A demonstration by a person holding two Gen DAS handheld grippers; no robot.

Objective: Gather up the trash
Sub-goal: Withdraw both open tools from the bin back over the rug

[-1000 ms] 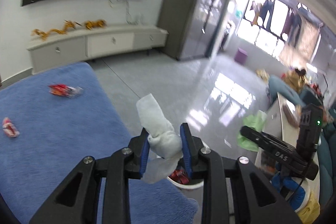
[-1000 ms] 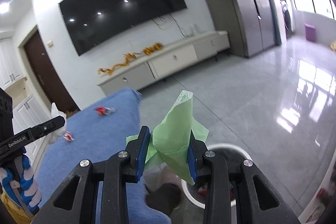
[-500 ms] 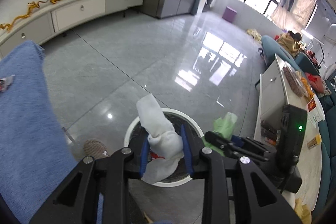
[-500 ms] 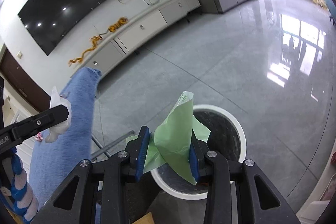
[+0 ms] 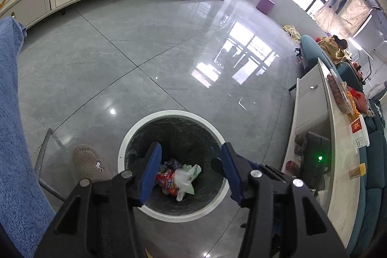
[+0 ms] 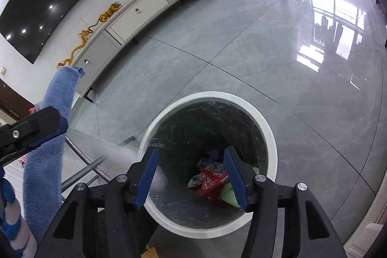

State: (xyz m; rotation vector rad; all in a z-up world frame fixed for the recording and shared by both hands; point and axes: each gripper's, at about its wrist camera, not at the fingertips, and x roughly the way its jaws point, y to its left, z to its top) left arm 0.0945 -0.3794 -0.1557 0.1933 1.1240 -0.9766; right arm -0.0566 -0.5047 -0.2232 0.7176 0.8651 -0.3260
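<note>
The trash, red wrappers, a white wad and green paper, lies at the bottom of the white-rimmed bin on the floor, and above it my left tool and right tool both gape wide, holding nothing.

Floor: glossy grey tile, mirror-like glare at 1 o'clock. Bin: smooth white plastic rim, crinkled shiny black liner. Blue cloth at 9 o'clock: rough terry. Gripper pads: ribbed blue, matt black frame.

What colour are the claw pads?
Blue pads on black arms; clearest in the right wrist view.
</note>
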